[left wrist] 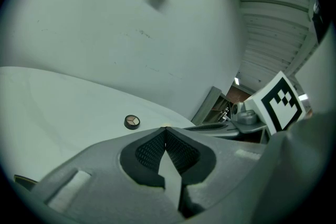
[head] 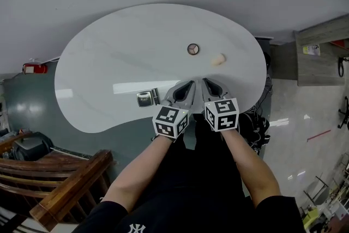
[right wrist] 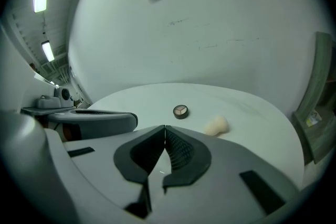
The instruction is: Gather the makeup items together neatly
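A white curved table stands near a wooden bench and grey cabinet.

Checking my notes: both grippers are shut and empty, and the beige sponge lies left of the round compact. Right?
Not quite: in the head view the beige sponge lies right of the round compact, not left. The left gripper and right gripper are indeed shut and empty.

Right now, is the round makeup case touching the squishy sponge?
Apart. The head view shows bare table between the round makeup case and the sponge.
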